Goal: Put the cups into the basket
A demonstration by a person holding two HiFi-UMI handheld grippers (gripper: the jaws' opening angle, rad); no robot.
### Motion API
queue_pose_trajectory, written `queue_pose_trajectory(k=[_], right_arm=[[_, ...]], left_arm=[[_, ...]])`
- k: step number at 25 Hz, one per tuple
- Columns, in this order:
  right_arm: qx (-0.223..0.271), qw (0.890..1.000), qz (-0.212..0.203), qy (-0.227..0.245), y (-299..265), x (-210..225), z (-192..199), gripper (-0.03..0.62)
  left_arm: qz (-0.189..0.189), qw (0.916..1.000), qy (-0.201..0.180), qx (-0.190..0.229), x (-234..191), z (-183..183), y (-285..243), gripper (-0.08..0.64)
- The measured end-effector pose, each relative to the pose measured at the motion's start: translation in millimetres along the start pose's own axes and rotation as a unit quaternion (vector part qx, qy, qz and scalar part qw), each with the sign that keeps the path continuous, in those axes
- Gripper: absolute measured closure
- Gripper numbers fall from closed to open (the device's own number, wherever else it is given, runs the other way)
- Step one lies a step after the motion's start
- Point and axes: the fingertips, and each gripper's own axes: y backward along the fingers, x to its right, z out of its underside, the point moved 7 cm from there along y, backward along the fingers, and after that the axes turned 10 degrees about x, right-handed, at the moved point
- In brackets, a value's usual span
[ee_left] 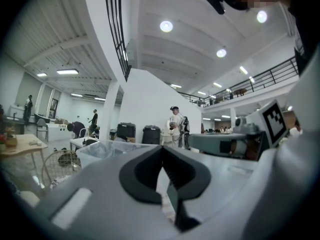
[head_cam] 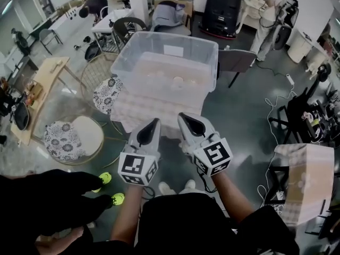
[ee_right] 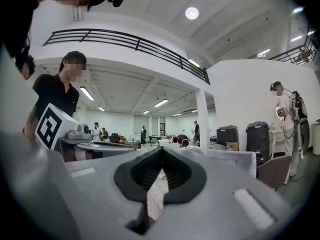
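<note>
A clear plastic bin (head_cam: 132,51) stands on a table with a checked cloth (head_cam: 130,115) just ahead of me. Pale round cups (head_cam: 177,81) show dimly through its wall. My left gripper (head_cam: 156,120) and right gripper (head_cam: 180,115) are held level, side by side, with their tips at the near edge of the table, short of the bin. Both are shut with nothing between the jaws. The bin (ee_left: 100,151) lies beyond the closed tips of the left gripper (ee_left: 161,147) in the left gripper view. It sits right of the closed right gripper (ee_right: 161,148) as the bin (ee_right: 235,160) in the right gripper view.
Two wire chairs with patterned cushions (head_cam: 108,93) (head_cam: 65,140) stand left of the table, a grey chair (head_cam: 236,60) to the bin's right. A second checked-cloth table (head_cam: 308,179) is at the right. A person with green shoes (head_cam: 106,178) stands close on my left. Cables lie on the floor.
</note>
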Motion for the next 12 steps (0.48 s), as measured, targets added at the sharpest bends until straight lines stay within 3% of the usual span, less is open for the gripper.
queue_pose_trajectory(k=[12], right_arm=[[0.003,1.000,-0.005,-0.004,14,7,-2,0.591]], left_arm=[[-0.001,1.0000,-0.002,-0.002,18,3,-3,0.555]])
